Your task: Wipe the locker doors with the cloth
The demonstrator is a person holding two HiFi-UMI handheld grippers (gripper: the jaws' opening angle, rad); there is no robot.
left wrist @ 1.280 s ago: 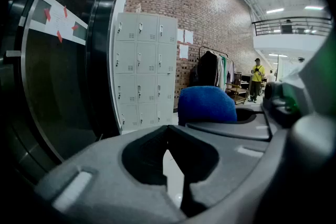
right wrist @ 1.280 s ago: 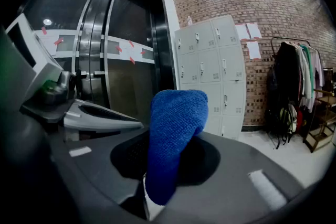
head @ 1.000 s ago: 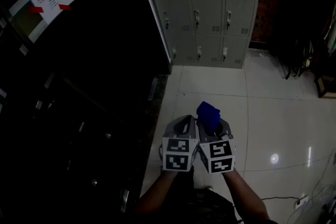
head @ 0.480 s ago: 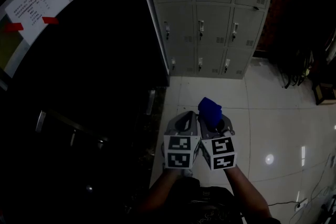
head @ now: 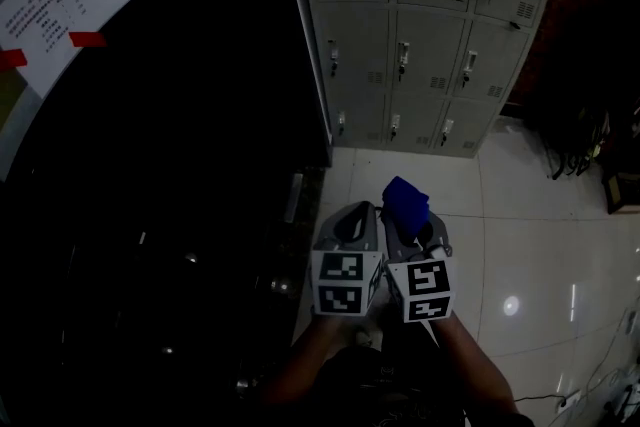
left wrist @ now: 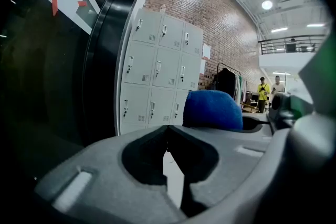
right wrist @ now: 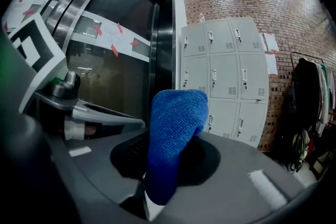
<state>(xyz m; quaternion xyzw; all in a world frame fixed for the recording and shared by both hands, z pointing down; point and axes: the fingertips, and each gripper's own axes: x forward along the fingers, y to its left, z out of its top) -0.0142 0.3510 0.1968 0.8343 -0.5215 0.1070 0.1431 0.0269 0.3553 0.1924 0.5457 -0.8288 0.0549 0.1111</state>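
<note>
right gripper [head: 412,233] is pinching the blue cloth [head: 405,203] upright between its jaws. left gripper [head: 352,220] is riding just beside it, jaws together on nothing. locker doors [head: 430,25] are standing well apart across the floor, seemingly unwiped. the approach and all the wiping are waiting to be done.

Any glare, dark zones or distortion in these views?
Head view: left half near black; a glare spot on the floor tiles; lockers readable. Left gripper view: fisheye bows the lockers; ceiling lights blown out. Right gripper view: blue cloth sharp, lamp reflections in the dark glass.
</note>
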